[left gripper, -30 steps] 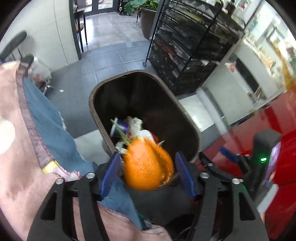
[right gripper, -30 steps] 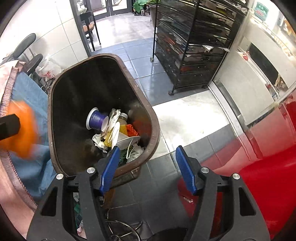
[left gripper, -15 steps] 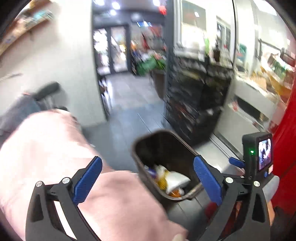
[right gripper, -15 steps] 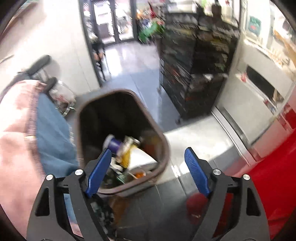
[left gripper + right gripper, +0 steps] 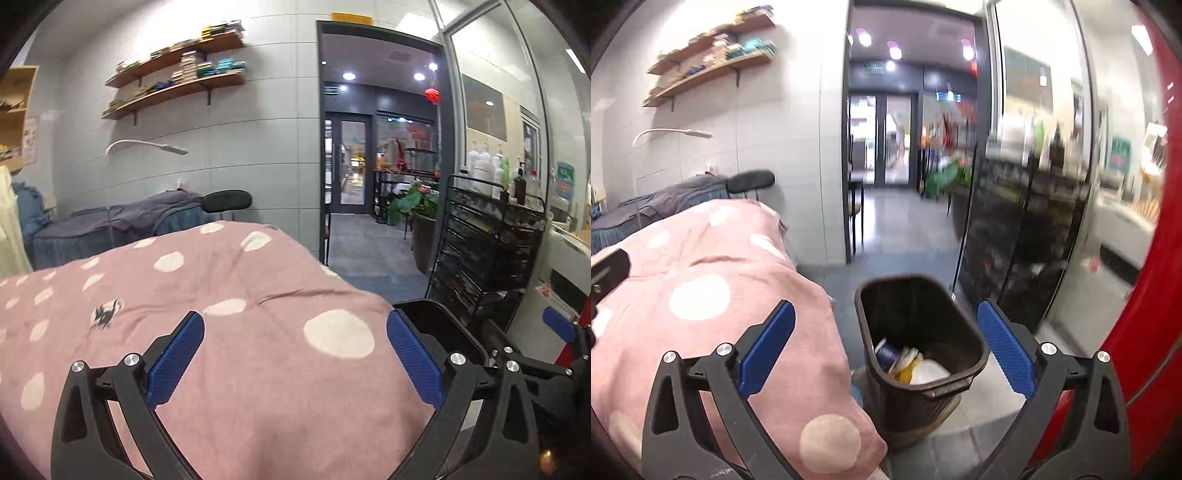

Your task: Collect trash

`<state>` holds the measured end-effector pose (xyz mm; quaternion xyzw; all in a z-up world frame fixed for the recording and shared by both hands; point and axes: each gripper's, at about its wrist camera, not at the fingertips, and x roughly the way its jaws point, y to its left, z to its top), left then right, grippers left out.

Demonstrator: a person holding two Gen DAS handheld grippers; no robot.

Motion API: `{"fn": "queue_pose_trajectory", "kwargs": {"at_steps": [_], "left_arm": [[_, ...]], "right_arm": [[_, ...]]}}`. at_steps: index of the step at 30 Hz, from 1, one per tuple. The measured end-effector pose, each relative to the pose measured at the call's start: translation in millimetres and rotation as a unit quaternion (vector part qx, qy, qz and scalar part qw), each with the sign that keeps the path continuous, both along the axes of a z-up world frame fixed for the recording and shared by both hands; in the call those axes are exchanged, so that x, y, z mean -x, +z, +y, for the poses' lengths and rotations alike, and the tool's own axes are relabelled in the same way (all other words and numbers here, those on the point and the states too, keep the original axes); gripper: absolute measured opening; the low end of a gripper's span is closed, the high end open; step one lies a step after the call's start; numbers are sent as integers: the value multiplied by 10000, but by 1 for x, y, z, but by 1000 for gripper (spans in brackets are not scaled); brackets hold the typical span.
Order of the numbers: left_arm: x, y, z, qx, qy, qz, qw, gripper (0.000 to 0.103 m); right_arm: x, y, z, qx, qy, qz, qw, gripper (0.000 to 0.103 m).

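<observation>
A dark brown trash bin [image 5: 919,317] stands on the floor next to a bed, with a purple cup, yellow scraps and white paper [image 5: 912,365] inside. My right gripper [image 5: 886,347] is open and empty, raised above and in front of the bin. My left gripper [image 5: 295,354] is open and empty over the pink polka-dot blanket [image 5: 207,295]. The bin's rim [image 5: 443,325] shows at the right in the left wrist view. A small dark scrap [image 5: 105,312] lies on the blanket to the left.
The pink blanket [image 5: 701,273] covers the bed left of the bin. A black wire rack [image 5: 487,258] stands to the right, a red panel [image 5: 1145,295] at far right. A doorway [image 5: 369,206] opens straight ahead. Shelves [image 5: 173,81] hang on the wall.
The left gripper let go of the orange trash over the bin. Both grippers have lifted and tilted up from the bin; the left now faces over the pink blanket.
</observation>
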<state>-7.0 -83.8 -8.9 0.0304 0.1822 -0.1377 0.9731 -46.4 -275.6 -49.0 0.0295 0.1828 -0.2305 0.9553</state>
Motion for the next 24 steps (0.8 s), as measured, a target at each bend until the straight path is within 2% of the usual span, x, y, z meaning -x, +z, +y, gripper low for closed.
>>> {"fn": "queue_pose_trajectory", "kwargs": {"at_steps": [2, 4, 10, 24], "left_arm": [[6, -3, 6, -51, 130, 58, 9999, 98], [13, -5, 8, -74, 200, 43, 9998, 98], [25, -9, 14, 43, 286, 97, 9995, 98], [31, -12, 8, -78, 269, 76, 9996, 98]], "right_arm": [[15, 2, 11, 301, -90, -303, 9990, 98], [26, 5, 16, 366, -49, -456, 9983, 98], [39, 9, 16, 410, 28, -454, 9981, 98], [47, 9, 15, 156, 264, -335, 9990, 98]]}}
